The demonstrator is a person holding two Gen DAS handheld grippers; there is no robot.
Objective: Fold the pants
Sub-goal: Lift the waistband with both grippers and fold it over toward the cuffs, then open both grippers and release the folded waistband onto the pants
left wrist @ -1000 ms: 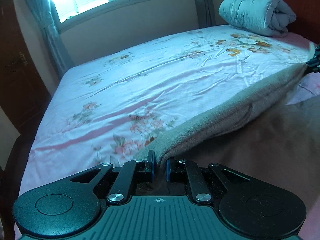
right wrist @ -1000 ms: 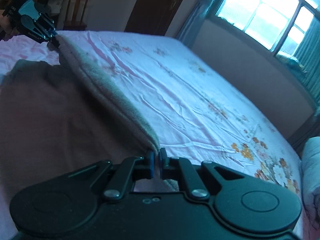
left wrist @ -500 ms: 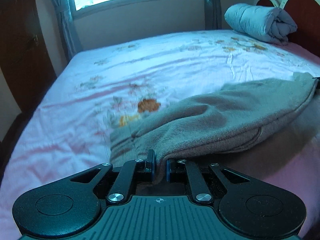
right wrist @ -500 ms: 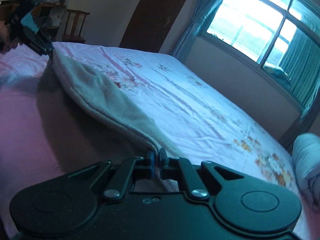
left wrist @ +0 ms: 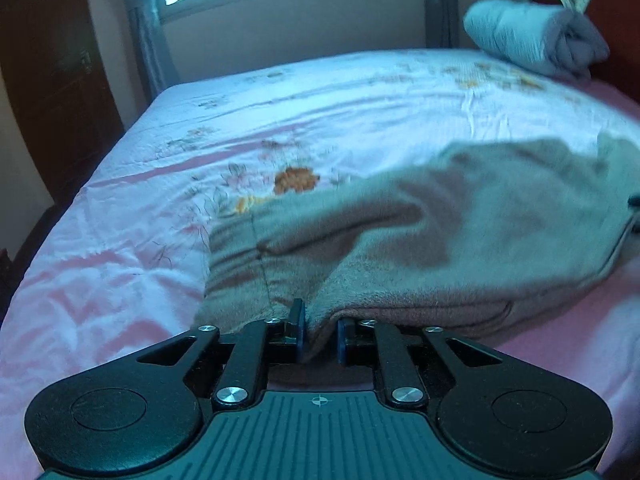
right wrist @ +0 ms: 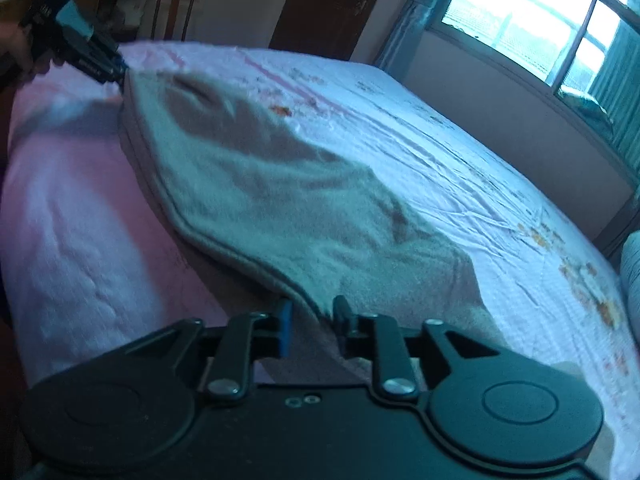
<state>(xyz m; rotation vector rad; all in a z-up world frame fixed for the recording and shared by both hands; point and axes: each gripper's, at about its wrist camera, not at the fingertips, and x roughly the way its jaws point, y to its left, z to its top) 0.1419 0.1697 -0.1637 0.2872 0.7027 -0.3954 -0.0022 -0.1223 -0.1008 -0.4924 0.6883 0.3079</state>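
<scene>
Grey fleece pants [left wrist: 440, 232] lie in a loose fold on the pink floral bed, also in the right wrist view [right wrist: 280, 200]. My left gripper [left wrist: 319, 334] has its jaws slightly parted with the pants' edge still between the pads. It also shows at the far end of the pants in the right wrist view [right wrist: 116, 70]. My right gripper [right wrist: 312, 320] has its jaws spread, the pants' hem lying loose between them.
The bed sheet [left wrist: 200, 240] spreads wide toward a window wall. A rolled grey blanket [left wrist: 532, 40] lies by the red headboard. A dark wooden door [right wrist: 332, 4] and a chair [right wrist: 172, 12] stand beyond the bed's far side.
Both grippers lowered the lifted pants edge onto the bed, so the cloth now lies slack. The right gripper's jaws opened; the left jaws parted slightly.
</scene>
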